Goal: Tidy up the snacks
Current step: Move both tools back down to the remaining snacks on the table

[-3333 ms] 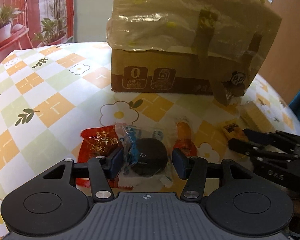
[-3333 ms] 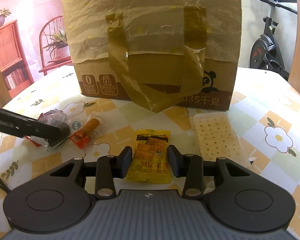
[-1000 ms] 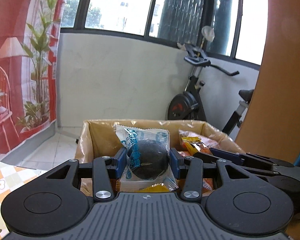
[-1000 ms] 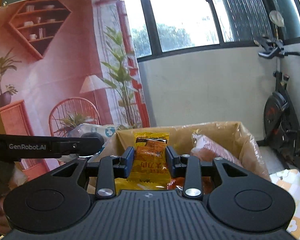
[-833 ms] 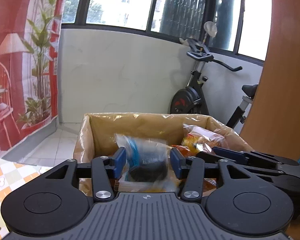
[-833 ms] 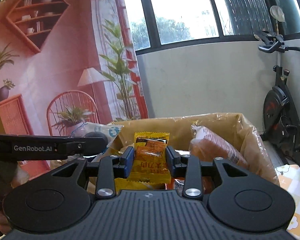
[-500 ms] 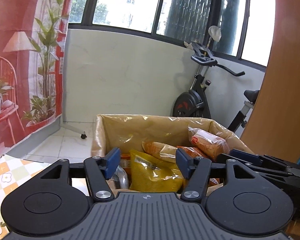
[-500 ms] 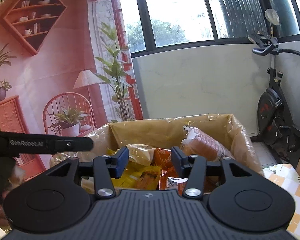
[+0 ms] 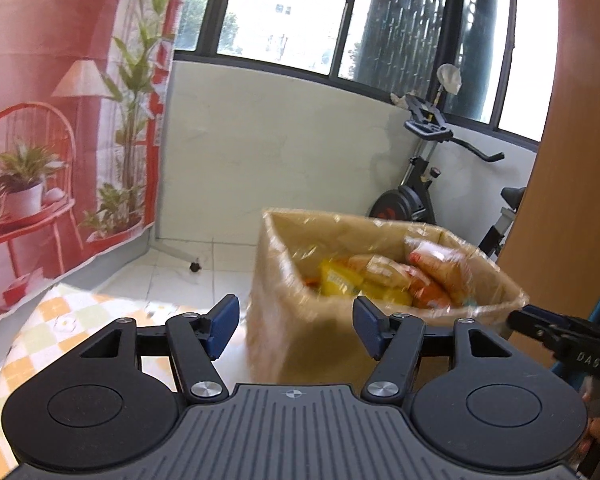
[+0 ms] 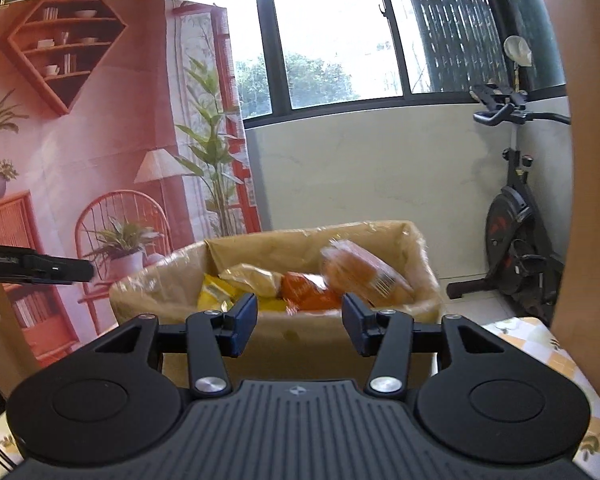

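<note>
The cardboard box [image 9: 308, 344], lined with glossy tape, stands open just ahead of both grippers. Yellow and orange snack packets [image 9: 380, 280] lie piled inside it. My left gripper [image 9: 296, 324] is back from the box's near left corner; its jaws are opening and nothing is between them. In the right wrist view the box [image 10: 300, 248] sits centred, with the snack packets [image 10: 300, 292] in it. My right gripper [image 10: 300, 320] hangs open and empty before the near rim. The right gripper's fingers [image 9: 560, 336] show at the left view's right edge, and the left gripper's fingers [image 10: 60, 270] at the right view's left edge.
The box stands on a table with a checked flower tablecloth [image 9: 52, 320]. Behind it are a pale wall, windows and an exercise bike [image 10: 516, 248]. A printed red backdrop [image 10: 80, 160] hangs on the left. A brown wooden panel [image 9: 572, 200] rises on the right.
Both grippers let their snacks fall into the box: the dark round cake from the left, the yellow packet from the right. Both opened and drew back from the box, the left one sliding leftwards.
</note>
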{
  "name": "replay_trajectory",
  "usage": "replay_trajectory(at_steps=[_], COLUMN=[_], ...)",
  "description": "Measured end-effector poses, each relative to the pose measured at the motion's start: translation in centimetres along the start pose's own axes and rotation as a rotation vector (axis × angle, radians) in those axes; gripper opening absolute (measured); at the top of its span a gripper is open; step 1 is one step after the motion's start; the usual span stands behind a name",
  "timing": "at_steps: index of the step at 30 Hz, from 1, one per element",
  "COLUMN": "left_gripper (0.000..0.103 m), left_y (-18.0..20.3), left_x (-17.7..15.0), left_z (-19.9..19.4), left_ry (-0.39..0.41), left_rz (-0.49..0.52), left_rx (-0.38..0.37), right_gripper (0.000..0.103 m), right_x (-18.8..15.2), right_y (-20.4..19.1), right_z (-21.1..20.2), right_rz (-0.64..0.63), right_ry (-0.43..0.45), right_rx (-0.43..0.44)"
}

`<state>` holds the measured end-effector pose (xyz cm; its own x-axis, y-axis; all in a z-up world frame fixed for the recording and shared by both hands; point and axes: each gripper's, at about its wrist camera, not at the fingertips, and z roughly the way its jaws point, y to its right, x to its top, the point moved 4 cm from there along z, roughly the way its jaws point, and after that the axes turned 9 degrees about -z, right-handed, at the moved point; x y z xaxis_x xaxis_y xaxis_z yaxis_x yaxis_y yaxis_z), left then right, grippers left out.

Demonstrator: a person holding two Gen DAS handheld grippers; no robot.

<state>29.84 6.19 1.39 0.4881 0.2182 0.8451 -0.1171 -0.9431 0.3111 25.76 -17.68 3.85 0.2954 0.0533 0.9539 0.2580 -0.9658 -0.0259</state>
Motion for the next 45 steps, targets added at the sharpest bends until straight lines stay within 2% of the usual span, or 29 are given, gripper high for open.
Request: replay_trajectory(at_steps=[3,10,17,19,23,27,35,42,45], left_gripper=[0.071,0.072,0.072,0.072,0.072,0.072,0.072,0.072,0.072], left_y=[-1.4,-4.1,-5.4,-5.7,-6.6,-6.8,-6.7,-7.3,-7.6], left_x=[-1.7,-6.8,-11.1,-11.8,-12.7,-13.0,-15.2,-15.7,-15.9], left_z=[-0.6,0.1,1.0,1.2,1.3,1.6,2.0,1.5,1.3], left_ry=[-0.023,-0.126,-0.224,-0.241,-0.264,-0.280,-0.326,-0.323,-0.326], left_rz=[-0.015,-0.091,-0.051,-0.051,-0.084,-0.082,-0.052,-0.053,-0.066], left_rx=[0.012,0.061,0.109,0.119,0.125,0.131,0.135,0.108,0.101], right_gripper=[0.051,0.052,0.054,0.058,0.058,0.058,0.058,0.057,0.057], right_x=[-1.4,-5.5,-9.6,-10.9,-13.4,-14.6,-14.7,-14.8,-14.9], right_y=[0.3,0.8,1.2,1.4,1.6,1.6,-1.5,-7.2,-9.2], right_z=[-1.1,-1.7,-1.4,-1.1,-0.5,-0.3,0.9,3.5,5.0], right_rz=[0.000,-0.002,0.006,0.000,-0.010,0.001,0.001,-0.015,-0.039], right_ry=[-0.010,-0.102,-0.211,-0.244,-0.315,-0.345,-0.373,-0.431,-0.471], right_rx=[-0.009,-0.037,-0.043,-0.044,-0.044,-0.043,0.046,0.239,0.288])
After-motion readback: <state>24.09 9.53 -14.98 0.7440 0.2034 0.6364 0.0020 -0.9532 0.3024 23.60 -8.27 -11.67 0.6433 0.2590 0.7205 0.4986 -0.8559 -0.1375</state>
